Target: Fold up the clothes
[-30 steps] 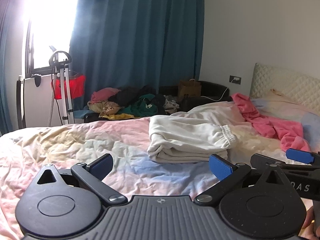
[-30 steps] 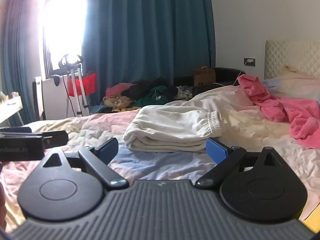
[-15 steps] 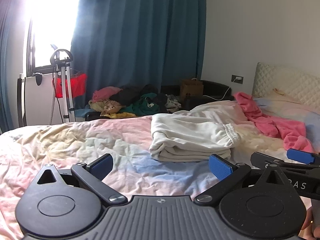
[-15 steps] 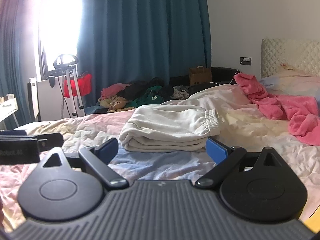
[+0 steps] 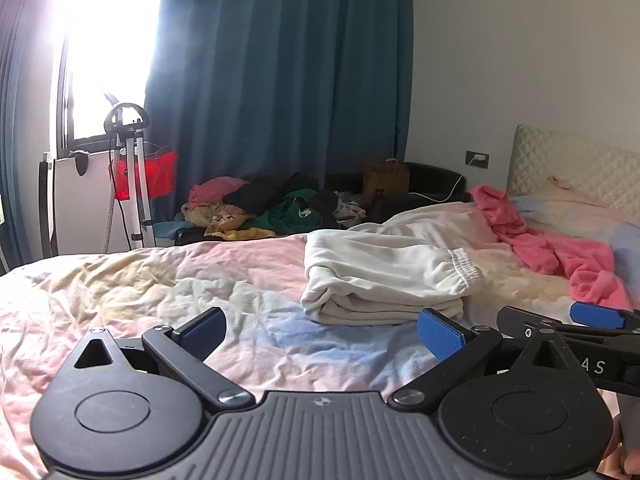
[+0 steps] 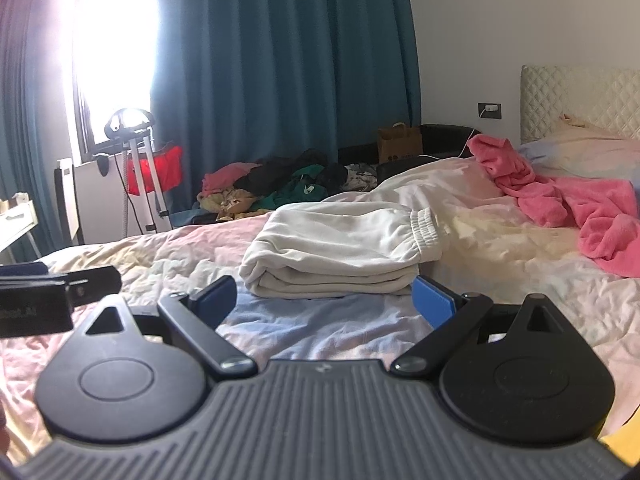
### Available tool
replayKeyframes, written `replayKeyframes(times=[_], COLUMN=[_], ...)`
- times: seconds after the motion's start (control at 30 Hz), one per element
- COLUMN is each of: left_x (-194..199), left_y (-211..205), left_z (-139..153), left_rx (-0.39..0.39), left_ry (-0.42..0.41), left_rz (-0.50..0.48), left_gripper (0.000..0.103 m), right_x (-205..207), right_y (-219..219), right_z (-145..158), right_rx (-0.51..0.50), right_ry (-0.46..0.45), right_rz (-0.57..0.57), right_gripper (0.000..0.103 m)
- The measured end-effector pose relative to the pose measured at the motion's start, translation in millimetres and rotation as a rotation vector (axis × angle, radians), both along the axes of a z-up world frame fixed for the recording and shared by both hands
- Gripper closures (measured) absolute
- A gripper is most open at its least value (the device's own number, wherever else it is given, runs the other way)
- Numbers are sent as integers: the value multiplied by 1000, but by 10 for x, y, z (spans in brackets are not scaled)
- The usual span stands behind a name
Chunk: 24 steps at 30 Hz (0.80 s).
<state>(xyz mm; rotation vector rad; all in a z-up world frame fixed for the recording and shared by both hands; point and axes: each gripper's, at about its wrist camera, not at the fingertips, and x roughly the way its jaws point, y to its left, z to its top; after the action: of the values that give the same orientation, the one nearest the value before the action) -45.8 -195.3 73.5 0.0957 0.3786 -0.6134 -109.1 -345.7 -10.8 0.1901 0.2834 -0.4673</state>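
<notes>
Bedroom light pours through a window [image 5: 100, 52] at the far left, beside long teal curtains [image 5: 280, 92] that hang to the floor. Below them a heap of loose clothes [image 5: 272, 208] in pink, black, green and yellow lies on a dark low couch, with a brown paper bag [image 5: 386, 178] near its right end. A white stand with a red cloth [image 5: 144, 176] is under the window.

Nearer the cameras is the bed [image 5: 140, 292], covered with a wrinkled sheet in pale pink, yellow and blue. A pair of cream sweatpants [image 5: 384, 280] lies folded in a neat stack on the bed, its elastic cuff toward the right. A crumpled pink garment [image 5: 552, 248] is spread on the bed near the quilted headboard [image 5: 576, 164], apart from the stack.

Both tools hang low over the sheet, just short of the stack. The left gripper [image 5: 322, 328] has its blue pads spread wide with nothing between them. The right gripper [image 6: 324, 300] is likewise wide apart and empty, and the front edge of the folded sweatpants shows in its gap.
</notes>
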Motion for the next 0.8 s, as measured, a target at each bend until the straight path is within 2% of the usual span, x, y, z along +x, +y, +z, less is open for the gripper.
replayKeyframes(times=[0.17,0.8], left_x=[-1,-12], left_y=[-27,61], left_z=[-11,1], left_rx=[22,12], left_ry=[-4,23], left_rz=[18,40], left_gripper=[0,0], right_x=[18,10], right_y=[26,23], right_z=[-4,2], right_rx=[-11,3], right_ry=[9,13], right_rz=[5,5], right_gripper=[7,7])
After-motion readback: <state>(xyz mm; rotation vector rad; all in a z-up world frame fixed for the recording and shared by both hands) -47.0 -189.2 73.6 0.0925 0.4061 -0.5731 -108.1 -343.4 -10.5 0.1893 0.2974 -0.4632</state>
